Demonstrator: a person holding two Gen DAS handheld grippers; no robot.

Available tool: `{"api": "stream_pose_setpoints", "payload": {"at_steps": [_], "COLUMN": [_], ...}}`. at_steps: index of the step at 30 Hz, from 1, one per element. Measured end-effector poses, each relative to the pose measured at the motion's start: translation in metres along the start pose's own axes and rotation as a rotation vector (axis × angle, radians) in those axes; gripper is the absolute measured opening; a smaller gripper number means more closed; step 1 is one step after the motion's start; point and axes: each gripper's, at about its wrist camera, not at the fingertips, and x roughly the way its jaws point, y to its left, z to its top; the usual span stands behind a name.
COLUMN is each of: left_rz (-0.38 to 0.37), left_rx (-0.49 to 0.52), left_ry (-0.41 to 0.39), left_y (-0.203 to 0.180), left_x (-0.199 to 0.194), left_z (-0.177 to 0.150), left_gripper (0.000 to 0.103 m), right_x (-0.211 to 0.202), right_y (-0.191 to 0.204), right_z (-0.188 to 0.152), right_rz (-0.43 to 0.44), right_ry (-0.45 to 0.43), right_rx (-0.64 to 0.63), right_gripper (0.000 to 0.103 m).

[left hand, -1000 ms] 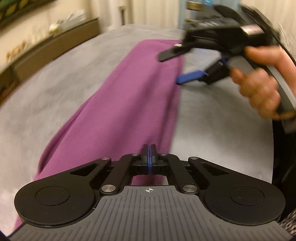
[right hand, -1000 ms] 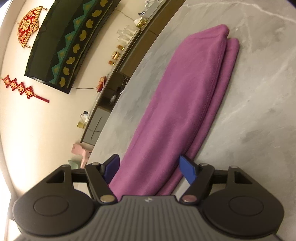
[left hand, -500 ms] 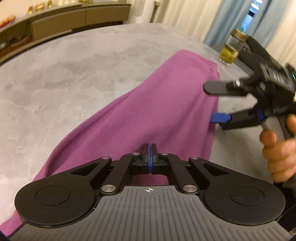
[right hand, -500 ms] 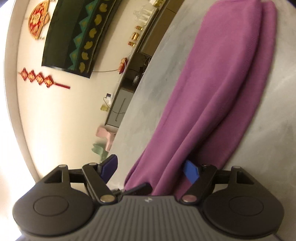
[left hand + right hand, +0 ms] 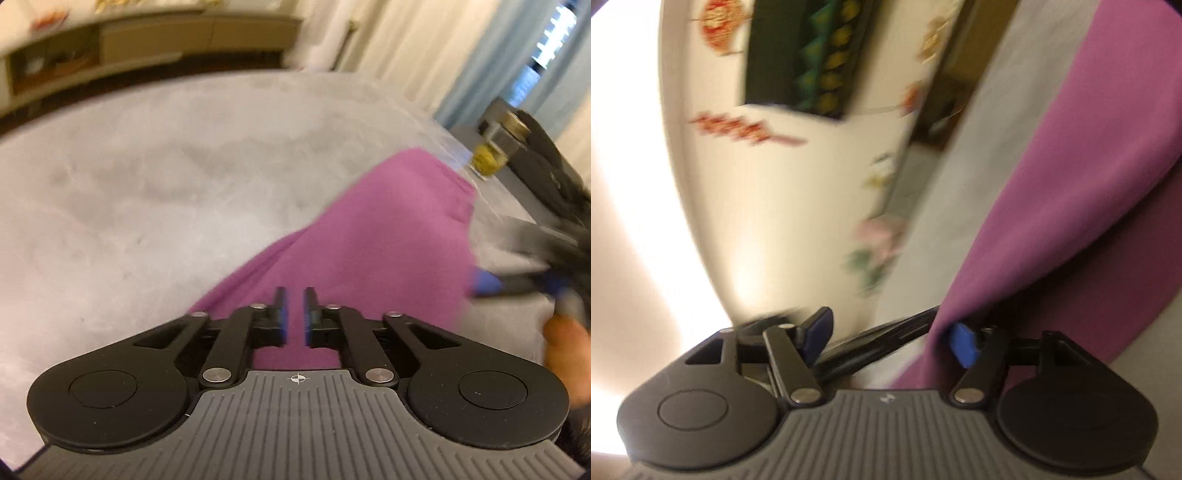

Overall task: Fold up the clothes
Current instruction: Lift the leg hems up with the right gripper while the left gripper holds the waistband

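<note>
A purple folded garment (image 5: pixel 373 236) lies as a long strip on the grey marble table (image 5: pixel 147 192). My left gripper (image 5: pixel 294 310) hovers over its near part with the jaws a small gap apart and nothing between them. My right gripper (image 5: pixel 892 338) is open at the garment's near end (image 5: pixel 1052 206); its right blue pad sits against the cloth edge. The right gripper also shows blurred in the left wrist view (image 5: pixel 491 284), by the garment's right edge, held by a hand.
A glass jar (image 5: pixel 491 155) with yellow contents stands on the table's far right beside a dark box. A low sideboard (image 5: pixel 147 40) runs along the far wall. Curtains hang at the right. A dark wall hanging (image 5: pixel 812 55) and red ornaments show on the wall.
My left gripper's jaws have parted from shut to a small gap. Both grippers have swung, and the views are blurred. The right gripper has dropped to the garment's near edge.
</note>
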Motion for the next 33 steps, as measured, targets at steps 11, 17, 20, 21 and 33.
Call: {"api": "stream_pose_setpoints", "payload": {"at_steps": [11, 17, 20, 21, 33], "left_rz": [0.213, -0.016, -0.129, -0.11, 0.34], "left_rx": [0.372, 0.008, -0.218, -0.268, -0.035], "left_ry": [0.016, -0.054, -0.042, -0.026, -0.124], "left_y": [-0.071, -0.003, 0.052, 0.067, 0.01], "left_x": [-0.017, -0.056, -0.049, -0.041, -0.1], "left_z": [-0.087, -0.053, -0.028, -0.024, -0.084], "left_gripper": [0.0, 0.0, 0.0, 0.0, 0.042], "right_x": [-0.015, -0.05, -0.047, -0.045, -0.005], "right_y": [0.027, 0.021, 0.026, 0.031, 0.026], "right_z": [-0.003, 0.029, 0.049, 0.053, 0.047], "right_rz": [-0.151, -0.314, -0.349, -0.359, -0.541], "right_ry": [-0.045, -0.183, -0.189, -0.201, -0.091], "right_rx": [-0.141, -0.119, -0.17, -0.197, -0.348], "right_gripper": [0.021, 0.053, 0.019, 0.019, 0.049]}}
